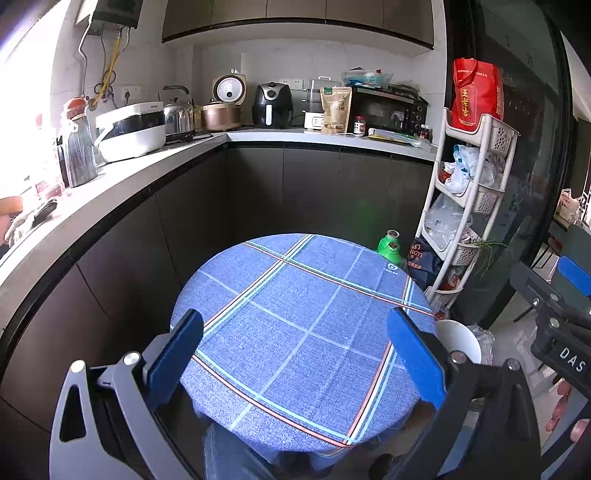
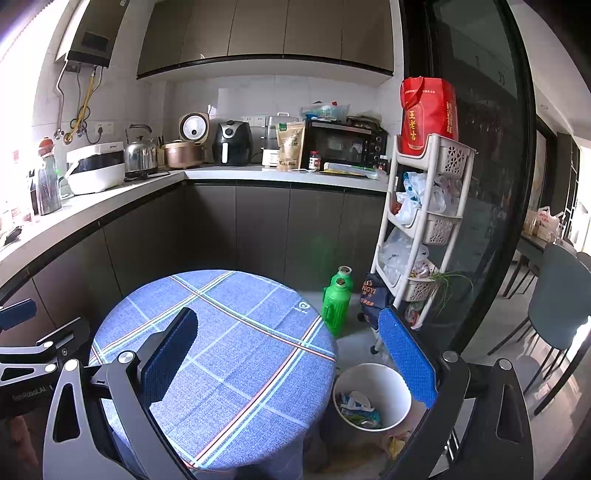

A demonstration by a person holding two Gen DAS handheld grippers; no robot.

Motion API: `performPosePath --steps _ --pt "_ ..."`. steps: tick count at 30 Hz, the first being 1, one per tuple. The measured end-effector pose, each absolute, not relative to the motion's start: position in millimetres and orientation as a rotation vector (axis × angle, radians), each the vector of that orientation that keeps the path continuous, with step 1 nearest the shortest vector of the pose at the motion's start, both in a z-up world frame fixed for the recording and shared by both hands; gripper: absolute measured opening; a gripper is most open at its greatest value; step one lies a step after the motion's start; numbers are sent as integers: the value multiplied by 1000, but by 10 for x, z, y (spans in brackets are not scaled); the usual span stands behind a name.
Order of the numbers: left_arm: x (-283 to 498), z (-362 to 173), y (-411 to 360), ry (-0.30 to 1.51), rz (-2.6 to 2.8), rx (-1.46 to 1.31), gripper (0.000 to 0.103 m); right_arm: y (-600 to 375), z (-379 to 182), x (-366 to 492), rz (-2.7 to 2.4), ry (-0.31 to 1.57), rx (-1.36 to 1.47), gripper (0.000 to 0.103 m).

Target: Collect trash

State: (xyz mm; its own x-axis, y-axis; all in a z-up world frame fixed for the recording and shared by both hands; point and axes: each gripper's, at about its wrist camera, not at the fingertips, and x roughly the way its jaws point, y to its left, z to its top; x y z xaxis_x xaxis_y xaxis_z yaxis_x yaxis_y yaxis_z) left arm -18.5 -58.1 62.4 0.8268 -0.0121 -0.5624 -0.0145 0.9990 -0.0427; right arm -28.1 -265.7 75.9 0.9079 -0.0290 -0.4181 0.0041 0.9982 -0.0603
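Both claws, left claw and right claw, spread wide above table.

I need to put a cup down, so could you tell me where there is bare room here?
The round table under its blue checked cloth is bare between both open grippers, left and right. The counter is crowded with appliances. Beside the table, the bin and green bottles fill the floor.

A home kitchen: an L-shaped counter carries a rice cooker, kettle, air fryer and toaster oven, beneath wall cabinets.
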Motion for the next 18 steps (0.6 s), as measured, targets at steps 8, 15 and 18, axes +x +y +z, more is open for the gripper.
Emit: performPosePath --steps 8,15,18 --pt "-181 611 -578 599 0 -46 99 -2668 746 -270 -18 433 -57 94" --pt "-179 612 -575 598 -1 -47 99 -2659 741 -267 -20 432 -56 94" --pt "-179 608 -578 599 -1 -48 99 -2649 740 -271 -23 431 -53 94"
